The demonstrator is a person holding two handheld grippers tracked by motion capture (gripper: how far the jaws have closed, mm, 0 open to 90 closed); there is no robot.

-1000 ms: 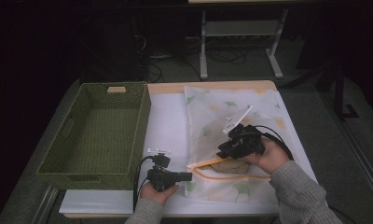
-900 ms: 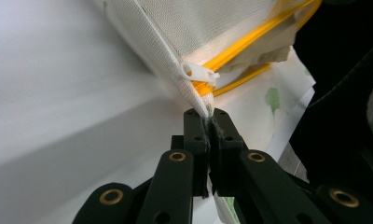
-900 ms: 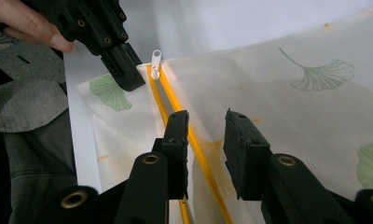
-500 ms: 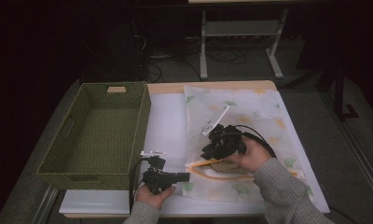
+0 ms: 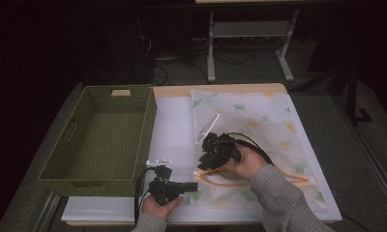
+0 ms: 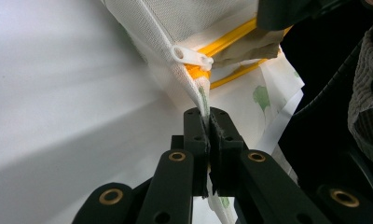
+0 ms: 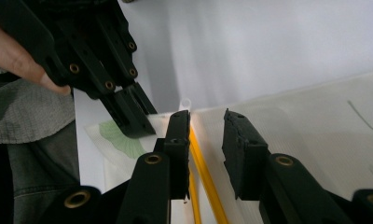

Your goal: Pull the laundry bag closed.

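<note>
A white mesh bag [image 5: 259,121] with green and yellow leaf prints lies flat on the white table. Its yellow zipper [image 5: 230,183] runs along the near edge. My left gripper [image 5: 195,185] [image 6: 210,114] is shut on the bag's near-left corner fabric, just below the white zipper pull [image 6: 191,56]. My right gripper [image 5: 202,166] [image 7: 207,119] hovers over the zipper's left end, close to the left gripper [image 7: 138,121]. Its jaws have just been opening a little and stand apart. The yellow zipper [image 7: 203,177] passes under them, and the pads press on nothing.
A green woven basket [image 5: 104,135] stands at the table's left with nothing in it. A thin white strip [image 5: 207,128] lies on the bag's left part. The table's front edge runs right behind both hands. Dark floor and a stand's legs lie beyond the table.
My right gripper has moved left along the bag's near edge, towards the left gripper. The left gripper has stayed put with the corner in it.
</note>
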